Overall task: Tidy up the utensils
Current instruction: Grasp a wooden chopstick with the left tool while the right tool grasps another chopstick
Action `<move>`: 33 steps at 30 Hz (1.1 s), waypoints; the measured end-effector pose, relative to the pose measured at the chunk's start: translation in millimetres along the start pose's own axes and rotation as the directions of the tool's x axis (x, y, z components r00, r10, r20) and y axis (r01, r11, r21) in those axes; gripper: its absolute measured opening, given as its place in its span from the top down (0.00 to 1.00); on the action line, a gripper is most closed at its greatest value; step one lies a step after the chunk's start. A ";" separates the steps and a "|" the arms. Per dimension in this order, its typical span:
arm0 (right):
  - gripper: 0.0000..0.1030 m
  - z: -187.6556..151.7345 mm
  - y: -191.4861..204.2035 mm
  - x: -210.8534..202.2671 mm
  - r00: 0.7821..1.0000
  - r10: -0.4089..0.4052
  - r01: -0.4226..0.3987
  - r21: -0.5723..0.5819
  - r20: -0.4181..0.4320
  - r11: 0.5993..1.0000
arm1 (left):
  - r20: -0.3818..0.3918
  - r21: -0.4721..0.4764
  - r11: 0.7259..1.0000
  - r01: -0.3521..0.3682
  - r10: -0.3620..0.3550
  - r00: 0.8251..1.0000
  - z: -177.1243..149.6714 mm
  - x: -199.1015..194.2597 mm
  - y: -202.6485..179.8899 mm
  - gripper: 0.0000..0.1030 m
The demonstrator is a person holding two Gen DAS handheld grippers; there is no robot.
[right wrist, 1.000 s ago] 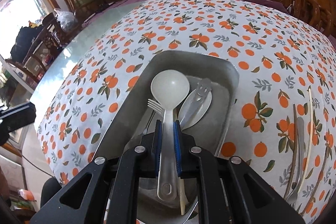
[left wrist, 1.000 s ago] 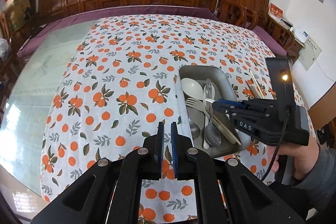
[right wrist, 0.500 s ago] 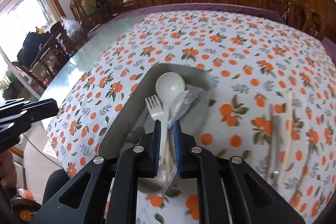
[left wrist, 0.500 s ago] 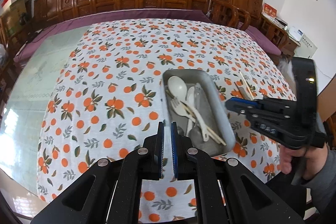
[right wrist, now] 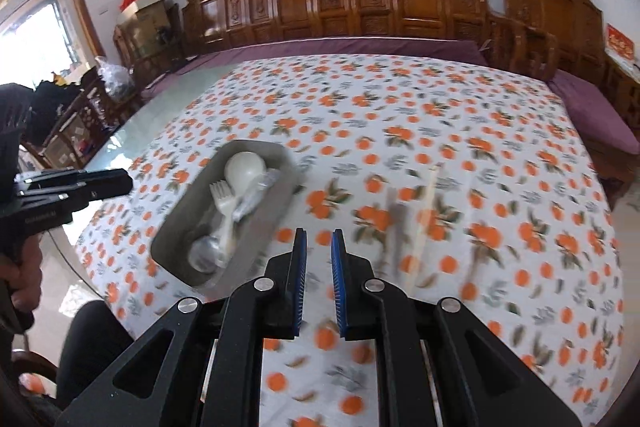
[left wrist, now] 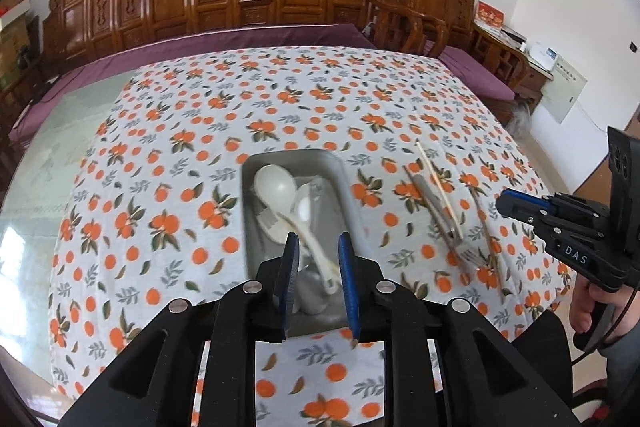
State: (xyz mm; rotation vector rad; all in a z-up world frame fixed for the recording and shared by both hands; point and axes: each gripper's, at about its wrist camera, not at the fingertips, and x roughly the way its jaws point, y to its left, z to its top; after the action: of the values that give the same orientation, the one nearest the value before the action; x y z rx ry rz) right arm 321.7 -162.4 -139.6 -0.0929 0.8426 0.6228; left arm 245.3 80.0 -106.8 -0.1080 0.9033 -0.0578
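Tablecloth point(left wrist: 192, 131), white with printed oranges, covers most of the table.

Tray point(left wrist: 344, 183), grey metal, near the table's 6 o'clock edge in the left wrist view. Contents: white plastic spoon point(left wrist: 276, 185) with its bowl toward 12 o'clock, white fork point(right wrist: 222, 191), a metal spoon point(right wrist: 205, 253) and other pieces, piled and crossing.

Loose utensils: chopsticks point(left wrist: 438, 187) and metal fork point(left wrist: 452, 231), on the cloth at 3 o'clock of the tray, well apart from it; blurred in the right wrist view.

Left gripper point(left wrist: 318, 259): above the tray's near end, jaws just opened to a modest gap, nothing clamped.

Right gripper point(right wrist: 319, 253): over bare cloth between tray and loose utensils, narrow gap between the pads, empty.
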 end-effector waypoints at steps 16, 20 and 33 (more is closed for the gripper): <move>0.80 -49.7 -84.1 4.5 0.992 -0.112 0.119 0.102 -0.065 0.988 | -0.021 0.045 0.998 0.051 -0.050 0.999 13.4 38.3 -65.3 0.49; 0.79 -61.8 -93.0 23.4 0.987 -0.117 0.130 0.116 -0.109 0.985 | -0.042 0.056 0.996 0.063 -0.061 0.997 15.9 49.7 -77.8 0.49; 0.80 -80.0 -101.9 66.3 0.975 -0.115 0.138 0.107 -0.191 0.985 | -0.108 0.099 0.991 0.089 -0.078 0.991 21.8 95.6 -114.8 0.49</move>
State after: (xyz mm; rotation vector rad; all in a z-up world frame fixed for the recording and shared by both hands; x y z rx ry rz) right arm 357.4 -239.5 -257.8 -0.0952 1.0428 0.4465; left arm 320.9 -41.6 -154.5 -0.0460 0.9975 -0.1899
